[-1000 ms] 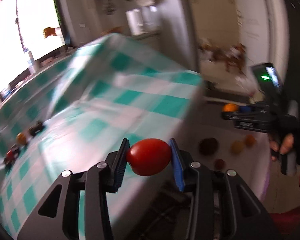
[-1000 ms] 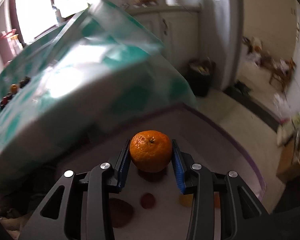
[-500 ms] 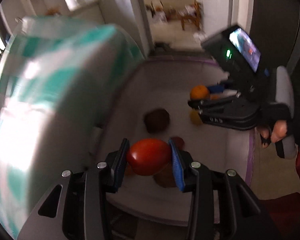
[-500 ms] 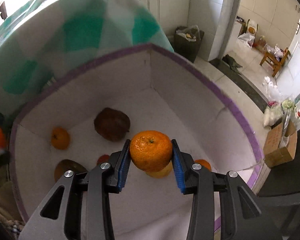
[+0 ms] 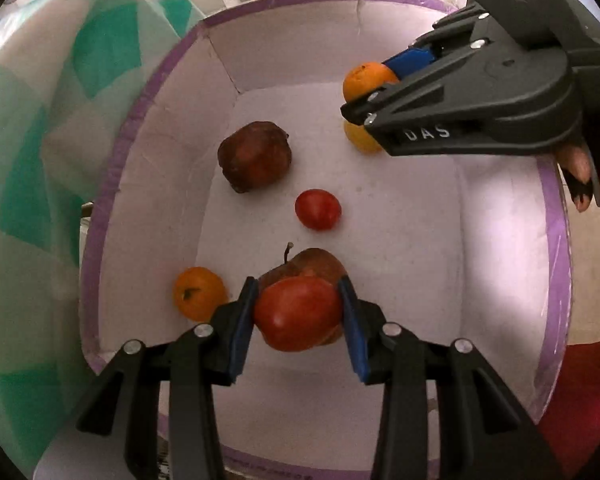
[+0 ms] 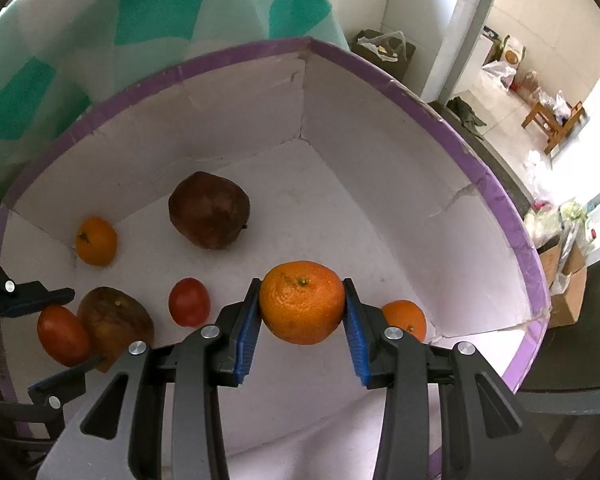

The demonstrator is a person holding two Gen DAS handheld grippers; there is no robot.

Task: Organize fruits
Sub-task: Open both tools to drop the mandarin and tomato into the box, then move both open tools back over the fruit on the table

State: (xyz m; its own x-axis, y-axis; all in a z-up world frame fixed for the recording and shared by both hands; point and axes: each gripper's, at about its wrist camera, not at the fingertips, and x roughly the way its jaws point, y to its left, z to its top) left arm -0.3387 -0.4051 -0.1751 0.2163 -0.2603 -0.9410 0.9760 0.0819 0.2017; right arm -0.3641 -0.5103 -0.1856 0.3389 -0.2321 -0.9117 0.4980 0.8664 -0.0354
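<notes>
Red tomato [image 5: 298,316] clamped between the left gripper's [image 5: 299,320] blue pads above a brownish apple [image 5: 320,264], possibly touching it, orange [image 6: 302,302] pinched in the right gripper [image 6: 303,320], both over the purple-rimmed white box [image 6: 380,80], smaller tomato [image 5: 318,209] beyond, checked cloth [image 5: 40,120] left.

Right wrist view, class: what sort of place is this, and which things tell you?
Probably a home kitchen or dining area: white cupboards, a tiled floor with a wooden stool, and a checked tablecloth beside the fruit box.
</notes>
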